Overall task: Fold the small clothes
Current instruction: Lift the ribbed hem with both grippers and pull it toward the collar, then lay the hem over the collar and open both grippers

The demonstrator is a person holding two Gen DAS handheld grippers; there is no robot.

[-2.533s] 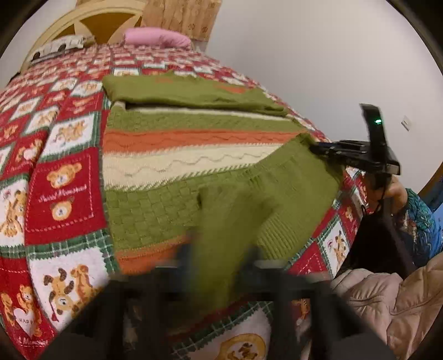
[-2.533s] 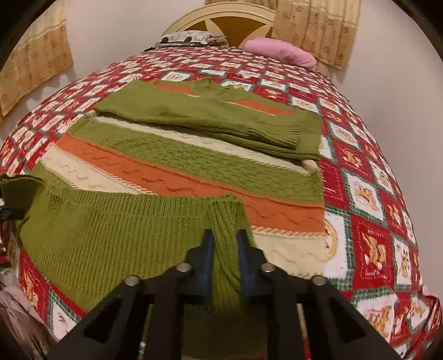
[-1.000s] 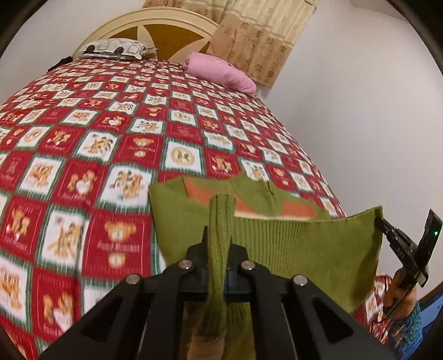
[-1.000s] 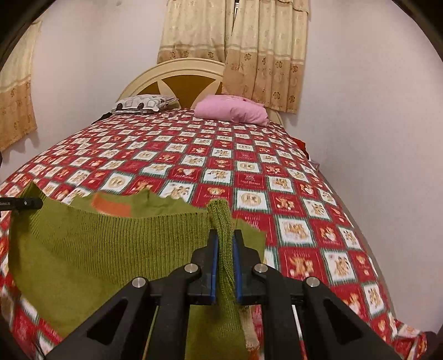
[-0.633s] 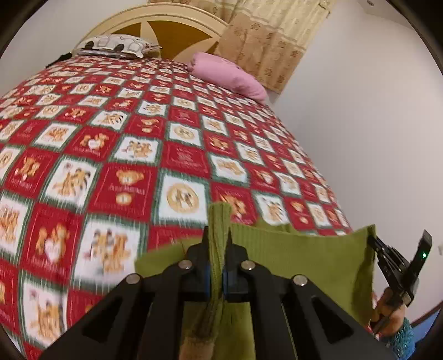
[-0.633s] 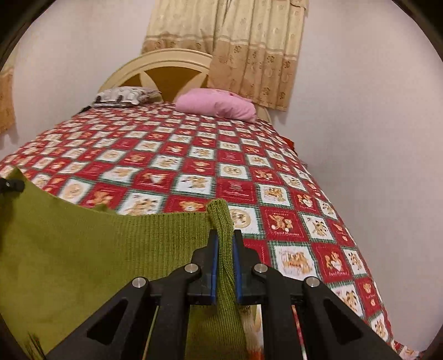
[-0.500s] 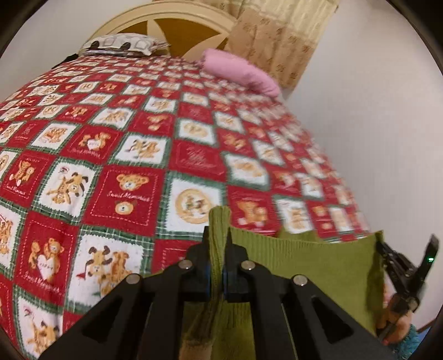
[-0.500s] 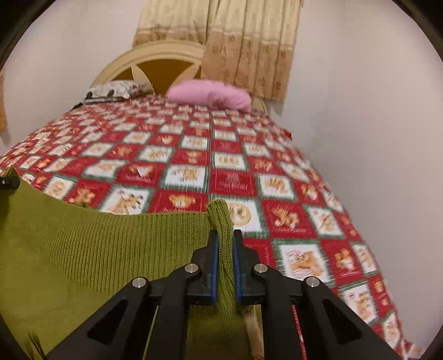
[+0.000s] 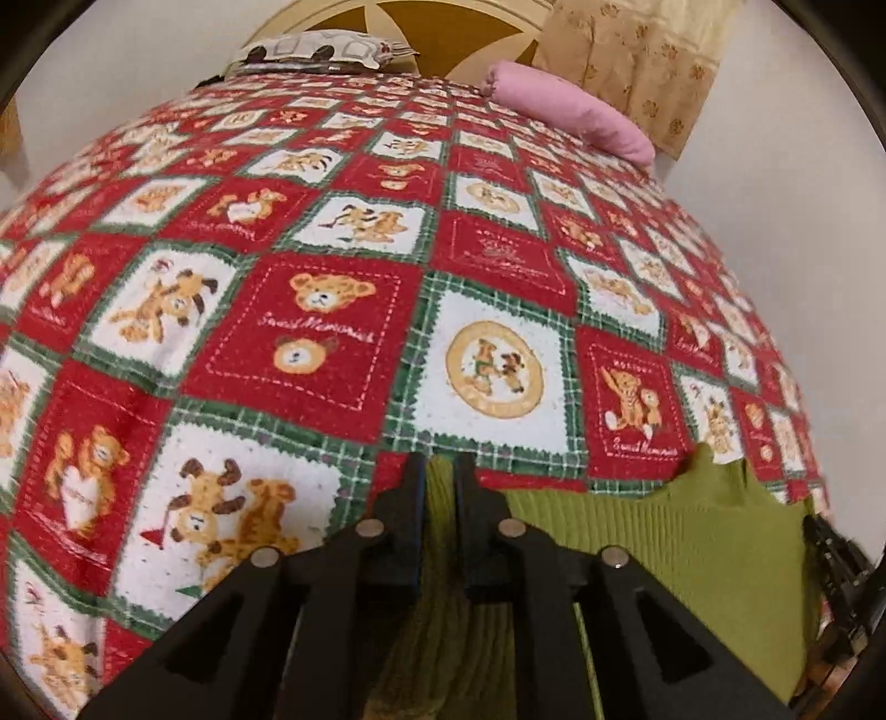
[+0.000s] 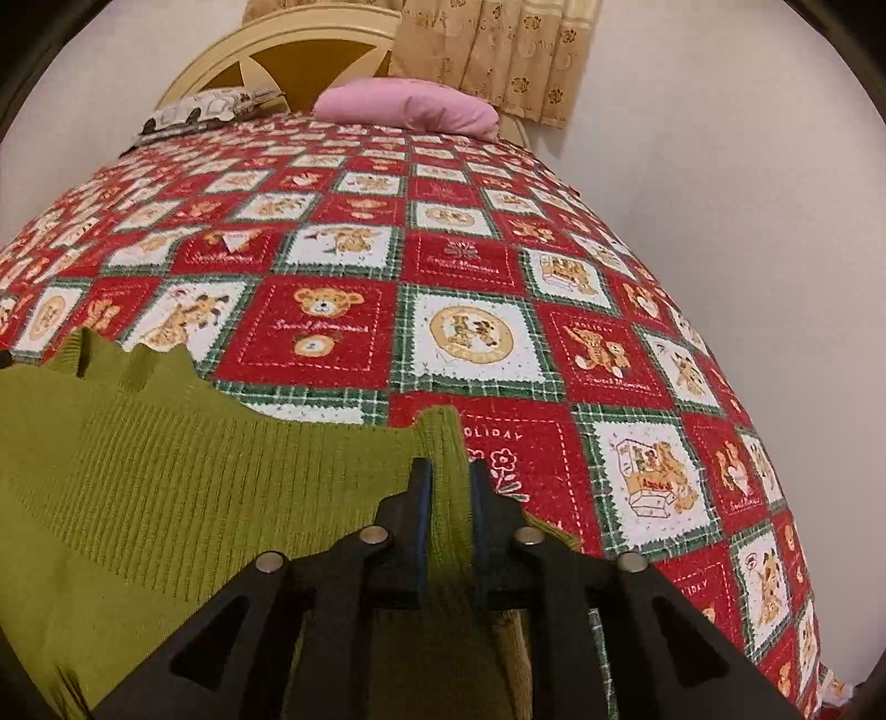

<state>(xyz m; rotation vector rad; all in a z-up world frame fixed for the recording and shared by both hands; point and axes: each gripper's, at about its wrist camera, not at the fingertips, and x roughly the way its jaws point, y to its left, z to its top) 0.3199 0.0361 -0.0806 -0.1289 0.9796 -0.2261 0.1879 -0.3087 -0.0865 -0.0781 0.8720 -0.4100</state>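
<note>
- Nearest us, our left hand-held gripper is clenched on a fold of the green knit sweater; our right hand-held gripper pinches the ribbed edge of the same sweater.
- The sweater lies at the near end of the bed, stretched between the two grippers, its top edge wavy against the bedspread.
- The bedspread is a red, white and green patchwork of teddy-bear squares; we read "Sweet Memories" under a bear face and "HOLIDAY" on a red square just beyond the right gripper.
- Past the sweater the bedspread runs flat and open up to the pillows.
- At the far end sit a pink pillow, a patterned pillow, a cream headboard and floral curtains.
- A white wall runs close along the bed's right edge.
</note>
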